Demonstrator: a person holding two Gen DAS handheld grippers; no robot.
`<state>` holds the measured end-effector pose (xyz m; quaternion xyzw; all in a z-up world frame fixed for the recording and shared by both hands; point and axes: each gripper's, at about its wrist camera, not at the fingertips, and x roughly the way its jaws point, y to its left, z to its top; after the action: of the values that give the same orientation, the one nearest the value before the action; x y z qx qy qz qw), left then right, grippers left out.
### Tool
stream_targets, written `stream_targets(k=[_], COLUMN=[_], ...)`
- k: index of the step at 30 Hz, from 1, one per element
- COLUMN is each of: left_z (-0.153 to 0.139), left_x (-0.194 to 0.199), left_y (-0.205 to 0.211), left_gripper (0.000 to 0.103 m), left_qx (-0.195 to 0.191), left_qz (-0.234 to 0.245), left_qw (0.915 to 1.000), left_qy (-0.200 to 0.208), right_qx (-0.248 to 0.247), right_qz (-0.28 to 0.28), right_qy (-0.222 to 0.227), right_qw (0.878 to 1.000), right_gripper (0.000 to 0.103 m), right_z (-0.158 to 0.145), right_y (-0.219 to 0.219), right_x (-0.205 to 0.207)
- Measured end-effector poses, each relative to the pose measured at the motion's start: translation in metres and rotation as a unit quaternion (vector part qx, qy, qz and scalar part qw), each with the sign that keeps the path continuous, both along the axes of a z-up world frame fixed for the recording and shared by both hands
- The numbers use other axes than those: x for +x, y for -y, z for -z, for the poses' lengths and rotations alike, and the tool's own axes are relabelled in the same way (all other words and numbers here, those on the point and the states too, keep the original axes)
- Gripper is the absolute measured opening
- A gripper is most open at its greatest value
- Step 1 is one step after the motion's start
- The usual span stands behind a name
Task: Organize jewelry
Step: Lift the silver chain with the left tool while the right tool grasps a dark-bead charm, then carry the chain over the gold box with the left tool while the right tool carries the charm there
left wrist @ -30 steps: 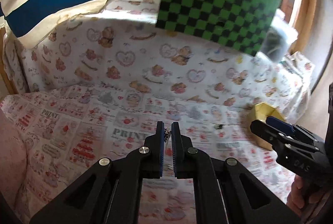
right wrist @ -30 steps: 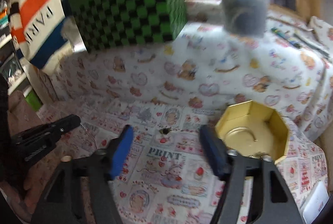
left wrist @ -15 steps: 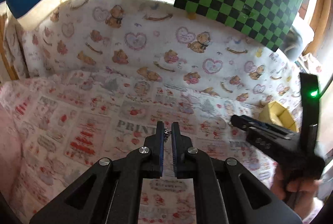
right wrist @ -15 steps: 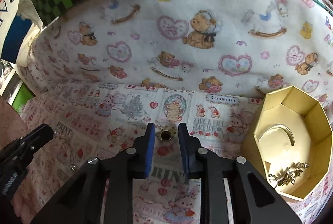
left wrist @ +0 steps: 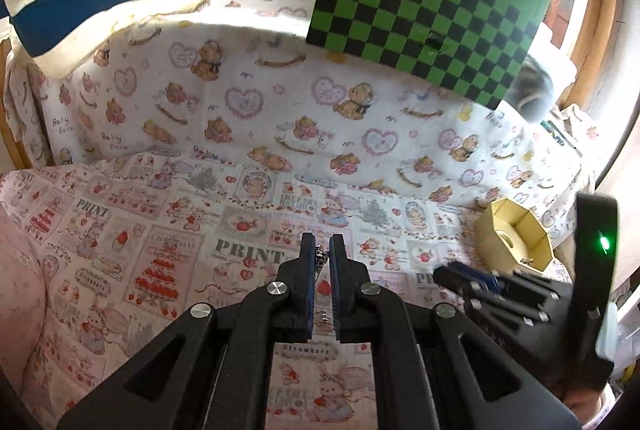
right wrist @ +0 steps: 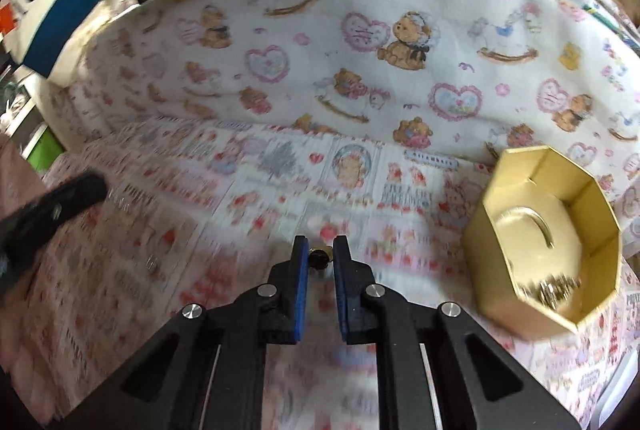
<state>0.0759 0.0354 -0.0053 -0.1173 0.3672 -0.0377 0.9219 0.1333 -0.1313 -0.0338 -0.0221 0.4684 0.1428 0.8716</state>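
Two grippers are working over a printed cloth, with a gold box serving as the landmark. The right gripper is pointing steeply down at the cloth just left of the box; its jaws are closing, and a gold ring with a dark stone is sitting between the blue pads at their tips, touching or nearly touching them. In the right wrist view the cloth is blurring while the gripper and ring are staying sharp. The box is standing open on the cloth to the right of this gripper, apart from it, and is holding a curved gold band on its floor and a small heap of chain jewelry against its near wall.

The left gripper is lying farther left of the box, well apart from it, angled downward with its jaws almost fully together. A thin silvery chain is being pinched between the pad tips and is hanging down in the slot between the fingers; more of it is showing lower in that gap. In the left wrist view the right gripper is appearing just below and left of the box, blurred, with a green light glowing on its body.

Behind the box, a teddy-bear fabric is rising as a backdrop, and a green checkered board is hanging above it.
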Motion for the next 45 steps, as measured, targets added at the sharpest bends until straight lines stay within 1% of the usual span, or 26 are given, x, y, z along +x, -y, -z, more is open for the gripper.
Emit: stream_targets(k=[4, 9, 11, 14, 18, 23, 24, 26, 27, 28, 30, 32, 33, 36, 45], left_z=[-0.007, -0.009, -0.008, -0.005, -0.003, -0.009, -0.011, -0.021, -0.029, -0.037, -0.056, -0.072, -0.079, -0.094, -0.126], left_x=[-0.006, -0.009, -0.008, -0.005, -0.004, -0.009, -0.011, -0.017, -0.024, -0.029, -0.042, -0.049, -0.050, -0.052, -0.057], left_y=[0.005, 0.015, 0.016, 0.012, 0.013, 0.017, 0.018, 0.021, 0.022, 0.024, 0.030, 0.037, 0.040, 0.048, 0.089], left_gripper=[0.006, 0.006, 0.006, 0.006, 0.006, 0.006, 0.006, 0.006, 0.006, 0.006, 0.006, 0.006, 0.006, 0.006, 0.006], left_qx=[0.000, 0.017, 0.017, -0.003, 0.011, 0.016, 0.012, -0.027, -0.042, -0.044, -0.037, -0.022, -0.018, -0.027, -0.021], left_qz=[0.006, 0.012, 0.015, 0.025, 0.018, 0.022, 0.023, 0.051, 0.056, 0.055, 0.053, 0.047, 0.051, 0.060, 0.090], left_qw=[0.9999, 0.9994, 0.9994, 0.9995, 0.9995, 0.9990, 0.9991, 0.9977, 0.9965, 0.9958, 0.9937, 0.9925, 0.9920, 0.9902, 0.9845], left_qy=[0.012, 0.026, 0.028, 0.022, 0.023, 0.036, 0.033, 0.035, 0.046, 0.059, 0.091, 0.110, 0.114, 0.123, 0.149], right_qx=[0.016, 0.037, 0.048, 0.063, 0.074, 0.089, 0.092, 0.102, 0.109, 0.116, 0.134, 0.154, 0.160, 0.174, 0.203], right_qz=[0.000, -0.003, 0.011, 0.027, 0.032, 0.040, 0.041, 0.043, 0.044, 0.045, 0.045, 0.048, 0.050, 0.058, 0.083], right_qy=[0.013, 0.053, 0.067, 0.078, 0.087, 0.102, 0.105, 0.115, 0.123, 0.132, 0.149, 0.166, 0.172, 0.189, 0.192], right_qw=[1.000, 0.998, 0.997, 0.995, 0.993, 0.990, 0.989, 0.987, 0.985, 0.983, 0.979, 0.973, 0.971, 0.965, 0.956], right_gripper=[0.013, 0.013, 0.013, 0.013, 0.013, 0.013, 0.013, 0.013, 0.013, 0.013, 0.013, 0.013, 0.013, 0.013, 0.013], right_z=[-0.011, -0.026, -0.032, -0.036, -0.041, -0.050, -0.052, -0.057, -0.061, -0.065, -0.073, -0.080, -0.082, -0.088, -0.094], right_y=[0.013, 0.028, 0.038, 0.053, 0.067, 0.083, 0.085, 0.091, 0.094, 0.098, 0.107, 0.116, 0.119, 0.130, 0.155], right_x=[-0.025, -0.050, -0.055, -0.055, -0.056, -0.062, -0.064, -0.067, -0.069, -0.071, -0.074, -0.078, -0.079, -0.083, -0.082])
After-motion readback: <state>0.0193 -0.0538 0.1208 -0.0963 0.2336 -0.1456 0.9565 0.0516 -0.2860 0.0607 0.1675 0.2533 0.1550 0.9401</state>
